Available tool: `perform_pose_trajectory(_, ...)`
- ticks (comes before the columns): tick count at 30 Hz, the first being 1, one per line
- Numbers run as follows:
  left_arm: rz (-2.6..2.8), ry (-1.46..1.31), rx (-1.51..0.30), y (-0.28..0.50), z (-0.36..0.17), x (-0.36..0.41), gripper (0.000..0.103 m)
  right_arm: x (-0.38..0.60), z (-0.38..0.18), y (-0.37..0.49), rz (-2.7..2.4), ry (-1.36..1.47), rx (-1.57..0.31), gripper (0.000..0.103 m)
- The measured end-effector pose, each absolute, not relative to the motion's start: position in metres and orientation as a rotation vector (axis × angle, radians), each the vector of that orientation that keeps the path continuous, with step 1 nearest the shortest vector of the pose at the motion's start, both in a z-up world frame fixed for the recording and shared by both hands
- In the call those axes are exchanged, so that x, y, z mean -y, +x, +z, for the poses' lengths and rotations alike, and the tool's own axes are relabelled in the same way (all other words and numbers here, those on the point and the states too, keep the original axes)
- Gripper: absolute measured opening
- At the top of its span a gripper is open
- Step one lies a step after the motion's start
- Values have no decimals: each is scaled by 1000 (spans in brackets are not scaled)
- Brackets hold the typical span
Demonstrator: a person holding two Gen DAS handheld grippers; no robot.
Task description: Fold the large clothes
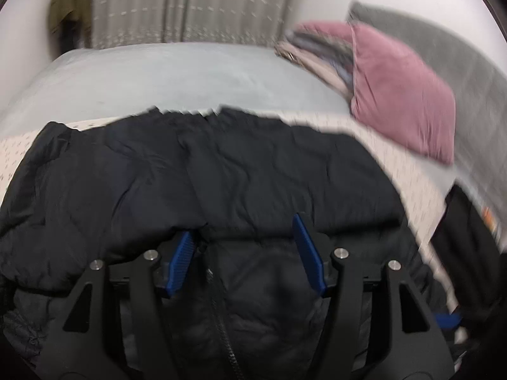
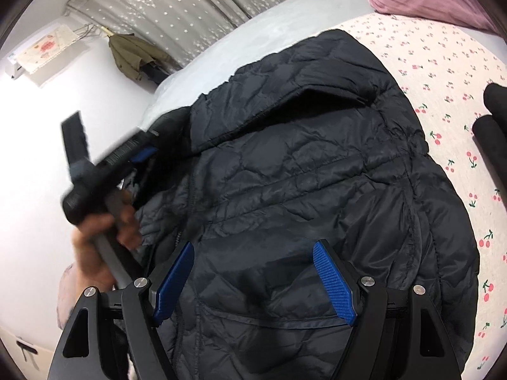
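Note:
A black quilted puffer jacket lies spread on the bed, partly folded over itself, its zipper running down toward the camera. My left gripper is open just above the jacket's folded edge, holding nothing. In the right wrist view the same jacket fills the middle. My right gripper is open over the jacket's lower part and empty. The left gripper and the hand holding it show at the jacket's left edge.
The bed has a cherry-print sheet and a pale grey cover. A pink pillow and a stack of folded clothes sit at the far right. Grey curtains hang behind. Dark items lie at the right edge.

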State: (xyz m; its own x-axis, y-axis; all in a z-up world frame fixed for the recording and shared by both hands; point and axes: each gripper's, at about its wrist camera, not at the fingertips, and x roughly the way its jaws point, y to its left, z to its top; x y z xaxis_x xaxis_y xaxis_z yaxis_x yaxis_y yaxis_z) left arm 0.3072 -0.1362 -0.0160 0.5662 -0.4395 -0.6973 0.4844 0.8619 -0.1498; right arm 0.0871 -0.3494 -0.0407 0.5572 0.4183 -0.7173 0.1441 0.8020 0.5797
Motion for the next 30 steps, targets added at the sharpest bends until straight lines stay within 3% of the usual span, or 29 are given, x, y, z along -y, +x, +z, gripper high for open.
perform_pose_trajectory(11, -517, 343, -767, 267, -11, 139, 74, 351, -36, 86, 197, 638, -986, 79)
perform_pose_trajectory(17, -654, -96, -930, 274, -3, 68, 75, 346, -34, 85, 187, 610, -984, 79)
perform_pose_trajectory(23, -399, -330, -863, 314, 9, -3, 81, 337, -33, 85, 170, 581, -983, 79)
perform_pose_trajectory(30, -262, -488, -1018, 376, -45, -13, 78, 334, -34, 88, 176, 562, -988, 79)
